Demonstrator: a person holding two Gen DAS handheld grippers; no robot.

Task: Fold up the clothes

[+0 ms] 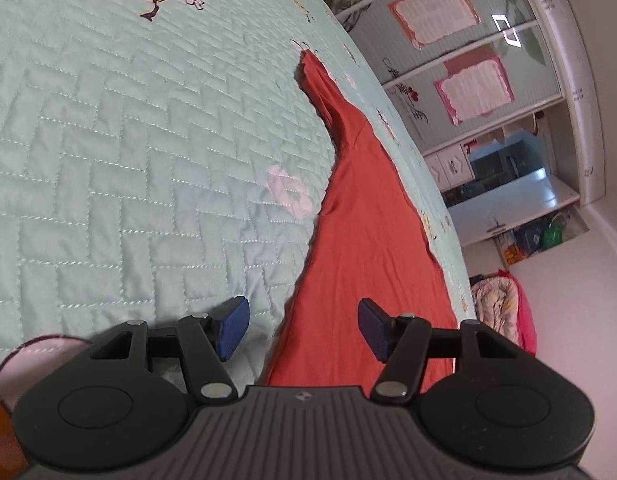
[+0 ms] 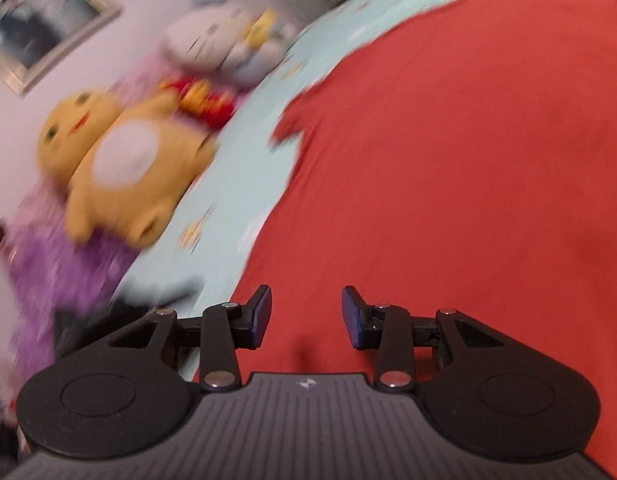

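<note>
Both tongs, left tongs and right tongs, are hovering released over the red garment, its edge lying on the quilted bed.

The left gripper is made of black plastic. It has two thin black arms, each ending in a flat blue pad. Small round silver screws sit where the arms join. On each side is a big round black disc. In the middle is a grey plate with straight ridges and a tiny white star mark.

The right gripper looks the same: black arms, blue pads, silver screws, round discs and a ridged grey plate with a white star mark.
</note>
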